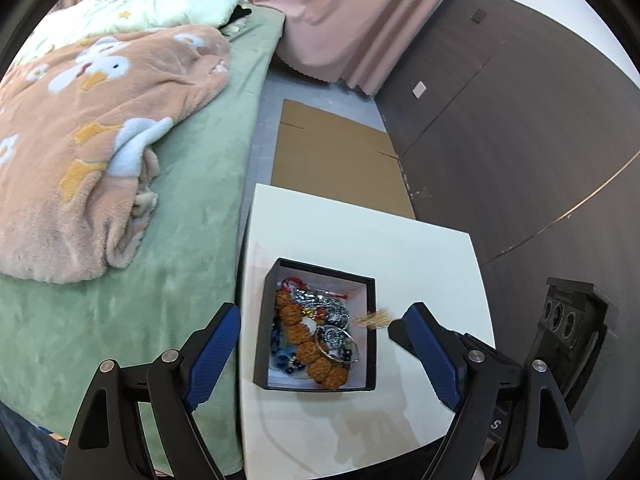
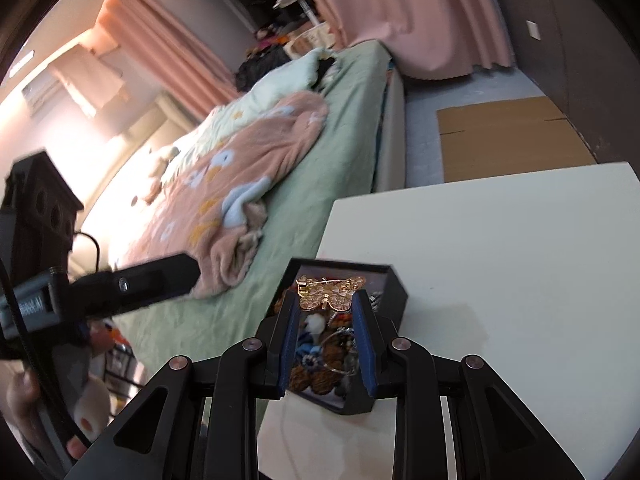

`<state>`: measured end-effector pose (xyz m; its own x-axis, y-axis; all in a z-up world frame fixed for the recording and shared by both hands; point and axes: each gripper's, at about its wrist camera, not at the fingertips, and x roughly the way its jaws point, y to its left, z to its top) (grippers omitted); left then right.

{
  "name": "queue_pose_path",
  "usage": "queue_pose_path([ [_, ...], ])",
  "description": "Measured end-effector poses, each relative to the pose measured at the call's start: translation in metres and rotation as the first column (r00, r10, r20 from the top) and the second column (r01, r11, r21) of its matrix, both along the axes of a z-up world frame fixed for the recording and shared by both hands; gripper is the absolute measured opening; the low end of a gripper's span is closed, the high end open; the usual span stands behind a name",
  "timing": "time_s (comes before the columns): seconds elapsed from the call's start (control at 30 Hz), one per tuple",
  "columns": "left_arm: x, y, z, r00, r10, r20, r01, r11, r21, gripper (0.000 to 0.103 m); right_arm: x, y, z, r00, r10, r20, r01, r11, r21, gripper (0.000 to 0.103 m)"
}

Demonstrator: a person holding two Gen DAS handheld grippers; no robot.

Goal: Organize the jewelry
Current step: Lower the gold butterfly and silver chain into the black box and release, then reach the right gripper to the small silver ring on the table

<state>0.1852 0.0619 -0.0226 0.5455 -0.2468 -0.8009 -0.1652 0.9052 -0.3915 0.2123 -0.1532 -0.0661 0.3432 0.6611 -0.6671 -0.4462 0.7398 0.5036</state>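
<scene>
While the left gripper [image 1: 316, 320] hangs with its jaws spread wide and nothing between them, the right gripper [image 2: 326, 300] is clenched on a gold butterfly brooch [image 2: 331, 292], held above the black box [image 2: 394, 280] at lower centre of the right wrist view. That box sits on the white table [image 1: 420, 248] and already holds a jumble of beads, chains and a bangle [image 1: 334, 344], heaped rather than sorted. Whether the brooch is going in or coming out cannot be judged. Nothing lies loose on the table; sorting appears largely outstanding.
</scene>
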Motion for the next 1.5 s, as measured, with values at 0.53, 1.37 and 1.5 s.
queue_pose_path([
  [0.53,-0.002,-0.044,-0.004,0.991,-0.134,0.001,0.134,0.99,0.054,0.085,0.022,-0.078,-0.009,0.975,-0.182,-0.125,0.177,0.983,-0.05,0.066],
  [1.37,-0.003,-0.049,-0.017,0.992,-0.118,-0.044,0.12,0.992,0.042,0.085,0.02,-0.085,-0.027,0.972,-0.164,-0.165,0.135,0.975,-0.176,0.066],
  [1.5,-0.005,-0.036,-0.027,0.995,-0.07,-0.073,0.071,0.997,0.017,0.085,0.02,-0.08,-0.031,0.972,-0.16,-0.172,0.126,0.974,-0.189,0.066],
])
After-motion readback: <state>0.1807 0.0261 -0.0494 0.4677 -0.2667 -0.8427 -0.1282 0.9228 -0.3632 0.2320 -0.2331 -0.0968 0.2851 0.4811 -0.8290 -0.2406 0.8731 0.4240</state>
